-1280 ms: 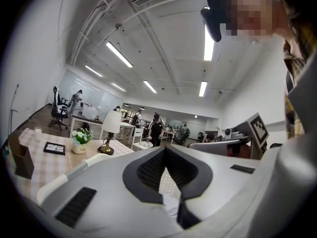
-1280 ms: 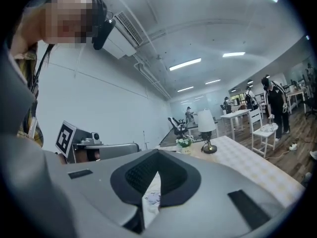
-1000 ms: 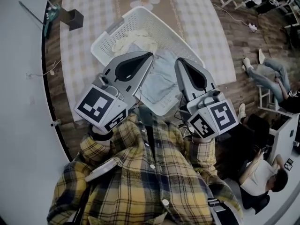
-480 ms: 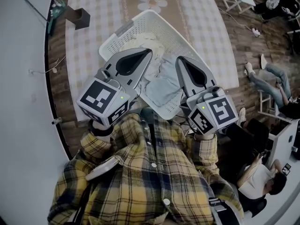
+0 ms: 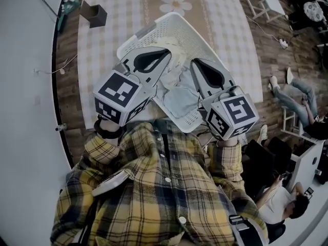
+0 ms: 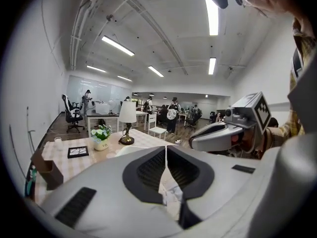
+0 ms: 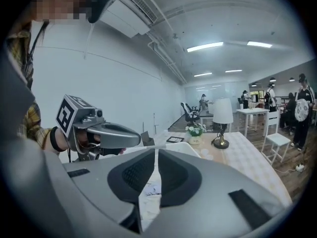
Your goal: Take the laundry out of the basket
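The left claw [image 5: 168,52] and right claw [image 5: 194,62] hang over the white basket [image 5: 177,15] on the checked counter [image 5: 102,50], jaws just cracking apart to a thin slit, nothing pinched between them. Pale laundry [image 5: 180,100] lies inside the basket beneath; each claw's cube [image 5: 120,92] carries black-and-white square markers.

White basket [image 5: 149,31], pale blue laundry [image 5: 183,99], yellow plaid shirt [image 5: 154,188], checked tablecloth [image 5: 102,50].
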`<state>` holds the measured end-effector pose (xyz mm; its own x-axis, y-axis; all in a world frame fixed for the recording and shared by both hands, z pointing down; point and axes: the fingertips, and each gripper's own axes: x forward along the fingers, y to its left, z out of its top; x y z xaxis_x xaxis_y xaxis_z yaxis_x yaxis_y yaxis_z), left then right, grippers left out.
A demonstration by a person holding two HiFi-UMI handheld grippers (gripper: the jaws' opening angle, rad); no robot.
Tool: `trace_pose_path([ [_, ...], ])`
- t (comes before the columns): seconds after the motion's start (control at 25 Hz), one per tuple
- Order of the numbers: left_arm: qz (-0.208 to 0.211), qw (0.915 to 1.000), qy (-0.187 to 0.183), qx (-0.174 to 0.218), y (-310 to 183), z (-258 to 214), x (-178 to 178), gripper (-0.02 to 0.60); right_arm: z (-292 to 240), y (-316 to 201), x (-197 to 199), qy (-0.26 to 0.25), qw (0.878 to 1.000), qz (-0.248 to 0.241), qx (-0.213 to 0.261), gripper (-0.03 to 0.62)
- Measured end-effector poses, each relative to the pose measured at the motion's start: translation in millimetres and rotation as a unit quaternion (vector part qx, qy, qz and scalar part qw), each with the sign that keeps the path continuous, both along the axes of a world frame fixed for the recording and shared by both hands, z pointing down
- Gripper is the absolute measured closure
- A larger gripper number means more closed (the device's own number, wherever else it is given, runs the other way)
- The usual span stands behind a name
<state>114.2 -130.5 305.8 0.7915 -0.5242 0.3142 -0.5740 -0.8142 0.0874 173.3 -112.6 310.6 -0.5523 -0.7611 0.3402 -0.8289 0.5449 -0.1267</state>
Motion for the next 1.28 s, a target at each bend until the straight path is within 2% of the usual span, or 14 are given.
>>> trace_pose_path([
  [0.08,0.0,0.9999,-0.015,0.0,-3.0,5.5,-3.2,0.531,6.7,-1.6,-5.8,0.014,1.0,-0.015,-0.011,0.523],
  [0.12,0.001,0.9997,-0.024,0.0,-4.6,8.2,-3.8,0.51,10.4,-2.4,-8.6,0.023,0.999,-0.024,-0.017,0.512],
  [0.36,0.017,0.9959,-0.087,-0.015,-10.6,32.8,-1.4,0.425,41.7,-2.0,-23.7,0.098,0.989,-0.093,-0.052,0.359],
  [0.4,0.021,0.9947,-0.099,-0.019,-12.4,37.7,-0.1,0.416,48.4,-2.1,-25.5,0.109,0.987,-0.105,-0.06,0.352],
  [0.56,0.037,0.9864,-0.154,-0.042,-21.7,65.3,6.2,0.312,74.4,-6.8,-31.0,0.131,0.979,-0.131,-0.09,0.329],
  [0.64,0.043,0.9814,-0.181,-0.049,-26.3,80.6,8.2,0.309,85.9,-10.6,-33.3,0.141,0.975,-0.139,-0.097,0.296],
  [0.72,0.05,0.9769,-0.198,-0.063,-29.9,94.2,10.9,0.291,98.2,-14.1,-34.2,0.166,0.969,-0.155,-0.101,0.29],
  [0.84,0.061,0.9724,-0.203,-0.098,-35.4,105.6,17.4,0.238,115.8,-20.6,-34.1,0.188,0.959,-0.174,-0.124,0.278],
  [0.92,0.06,0.9714,-0.207,-0.1,-44.4,107.3,20.1,0.216,126.1,-25.2,-34.1,0.196,0.953,-0.183,-0.139,0.272],
  [1.28,0.068,0.9582,-0.244,-0.134,-66.4,141.8,30.4,0.208,156.4,-37.8,-29.9,0.206,0.938,-0.211,-0.182,0.253],
])
